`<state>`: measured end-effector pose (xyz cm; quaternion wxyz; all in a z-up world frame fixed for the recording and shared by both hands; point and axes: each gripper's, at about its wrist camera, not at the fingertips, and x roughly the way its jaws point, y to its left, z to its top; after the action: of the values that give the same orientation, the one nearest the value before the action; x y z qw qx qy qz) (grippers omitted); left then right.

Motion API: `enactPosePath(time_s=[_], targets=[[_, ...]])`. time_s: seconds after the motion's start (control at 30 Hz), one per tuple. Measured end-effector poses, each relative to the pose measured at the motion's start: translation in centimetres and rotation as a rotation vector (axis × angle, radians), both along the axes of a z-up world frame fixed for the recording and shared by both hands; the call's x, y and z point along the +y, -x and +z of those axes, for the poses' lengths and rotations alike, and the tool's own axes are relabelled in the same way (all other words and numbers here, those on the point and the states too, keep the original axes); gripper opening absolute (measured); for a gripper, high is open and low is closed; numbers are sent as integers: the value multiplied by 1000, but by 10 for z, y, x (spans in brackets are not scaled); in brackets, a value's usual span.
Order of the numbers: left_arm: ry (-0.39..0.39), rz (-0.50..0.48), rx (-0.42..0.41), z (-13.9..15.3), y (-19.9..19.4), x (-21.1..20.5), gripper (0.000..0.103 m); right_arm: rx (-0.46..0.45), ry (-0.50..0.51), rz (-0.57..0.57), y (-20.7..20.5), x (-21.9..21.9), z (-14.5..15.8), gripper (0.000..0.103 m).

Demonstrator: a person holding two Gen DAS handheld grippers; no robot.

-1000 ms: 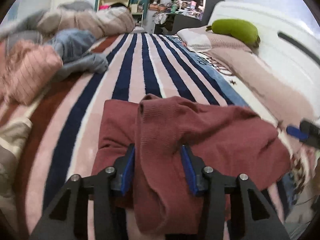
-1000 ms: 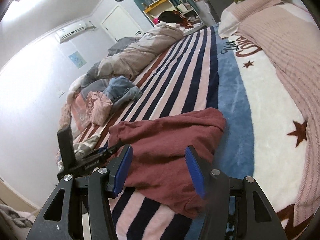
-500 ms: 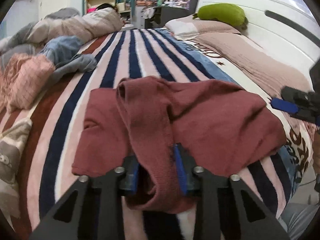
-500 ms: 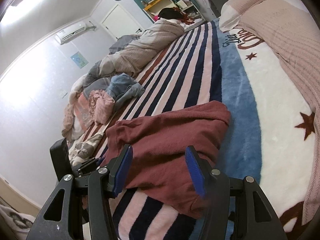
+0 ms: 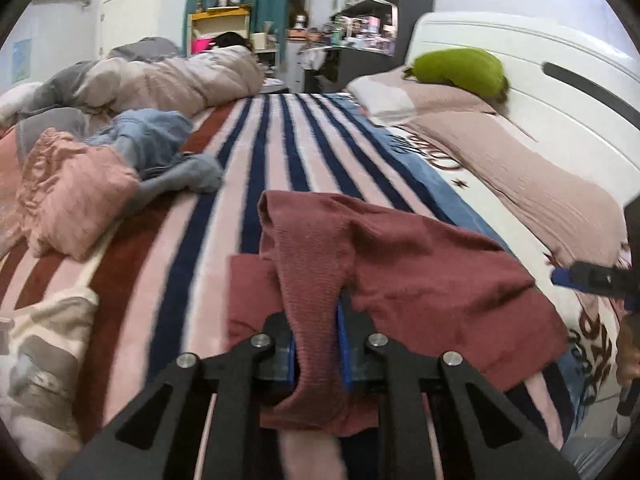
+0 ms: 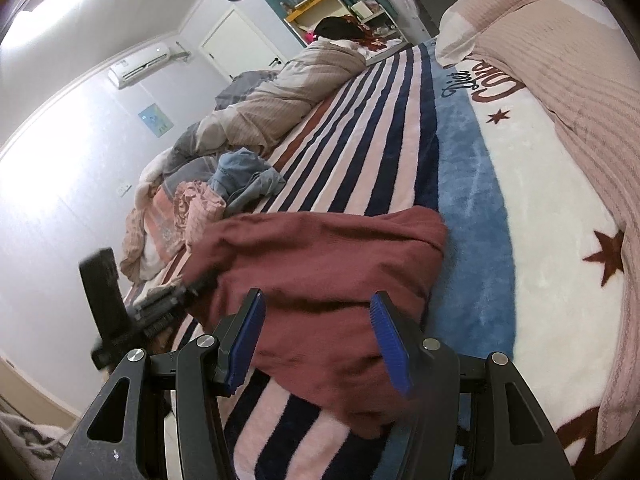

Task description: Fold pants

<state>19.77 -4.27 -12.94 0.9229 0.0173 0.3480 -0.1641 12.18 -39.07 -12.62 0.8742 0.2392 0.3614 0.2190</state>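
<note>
Dark red knit pants (image 5: 420, 272) lie crumpled on the striped blanket (image 5: 280, 152) near the bed's front edge. My left gripper (image 5: 316, 328) has its jaws closing, and its blue pads pinch a raised fold of the pants that stands up between them. It also shows at the pants' left end as my left gripper (image 6: 160, 312) in the right wrist view. My right gripper (image 6: 317, 298) stands open just above the near right part of the pants (image 6: 320, 248), with nothing pinched. One blue pad of my right gripper (image 5: 592, 276) shows at the right rim.
A heap of clothes lies at the left: a pink garment (image 5: 68, 192), blue jeans (image 5: 160, 140) and a beige duvet (image 5: 180, 76). A green pillow (image 5: 460, 68) rests by the white headboard (image 5: 520, 60). A beige knit cover (image 6: 580, 80) runs along the right.
The left jaws came together on a fold of the pants and rose, pulling the fabric up. The right gripper stayed in place, still open.
</note>
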Motion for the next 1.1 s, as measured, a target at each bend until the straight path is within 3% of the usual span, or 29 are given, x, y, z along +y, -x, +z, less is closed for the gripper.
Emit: enactPosePath(time_s=[0.13,0.2,0.27,0.3,0.47,0.6,0.67,0.8,0.9,0.97,1.03,1.1], targets=[[75,11,109,-14,-18,27,18,16,35,8,-8,10,-2,51],[101,14,175,-28,-23,36,34,50,80,12,-16,18,-10,51],[96,23,187,-36,-23,44,61,73,127,8,-22,24,-16,55],[108,20,186,-37,-22,50,64,89,160,4,-24,28,-21,57],[261,-34,226,-30,-30,81,66,133,200,12,-33,27,-29,64],[406,-100,323,-30,-54,96,66,153,188,-1,-39,19,-27,66],[426,-124,364,-34,-63,95,66,164,165,10,-42,17,-28,67],[455,-162,457,-49,-75,86,65,234,25,45,-54,9,-43,66],[435,-184,477,-57,-79,77,65,253,-3,73,-57,12,-53,63],[435,-187,475,-59,-80,74,57,256,-29,81,-58,13,-58,57],[460,-193,491,-62,-84,73,38,259,-53,83,-62,13,-61,41],[458,-189,495,-64,-85,72,32,263,-62,92,-64,16,-63,32]])
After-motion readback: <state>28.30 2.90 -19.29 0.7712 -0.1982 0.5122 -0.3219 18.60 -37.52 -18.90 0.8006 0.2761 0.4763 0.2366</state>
